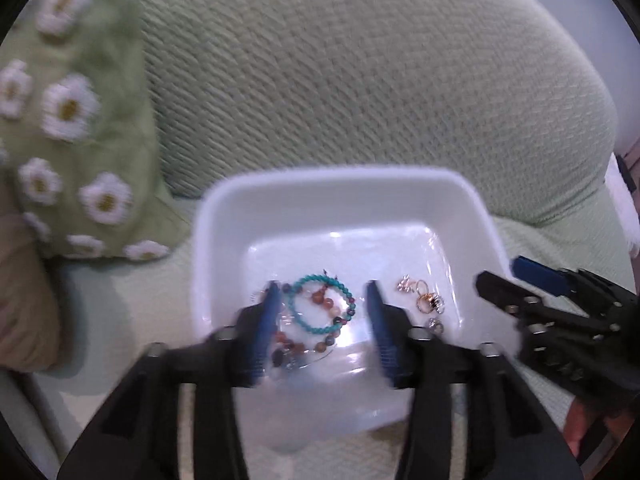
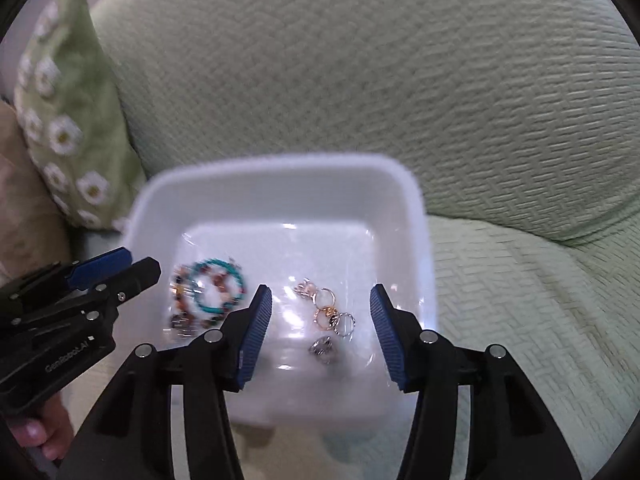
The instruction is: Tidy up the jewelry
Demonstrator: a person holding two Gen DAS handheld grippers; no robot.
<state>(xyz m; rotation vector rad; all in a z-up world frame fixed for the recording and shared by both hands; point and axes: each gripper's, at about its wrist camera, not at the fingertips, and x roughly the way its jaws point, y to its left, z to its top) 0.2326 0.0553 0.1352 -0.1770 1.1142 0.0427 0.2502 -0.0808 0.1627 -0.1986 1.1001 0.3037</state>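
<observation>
A white plastic tray (image 1: 224,216) (image 2: 416,216) rests on a green couch seat. On its left side lie beaded bracelets, one turquoise (image 1: 320,304) (image 2: 216,288), the others brown and multicoloured. On its right side lies a small cluster of gold and silver rings (image 1: 428,300) (image 2: 332,316). My left gripper (image 1: 322,300) hangs open above the bracelets, nothing between its blue pads. My right gripper (image 2: 320,304) hangs open above the rings, also with nothing between its pads. Each gripper shows at the edge of the other's view.
A green cushion with white daisies (image 1: 68,120) (image 2: 68,120) leans at the left. The couch backrest (image 1: 360,80) (image 2: 360,72) rises right behind the tray. A beige cushion (image 1: 20,300) lies at the far left. A person's fingers (image 2: 36,432) hold the left gripper's handle.
</observation>
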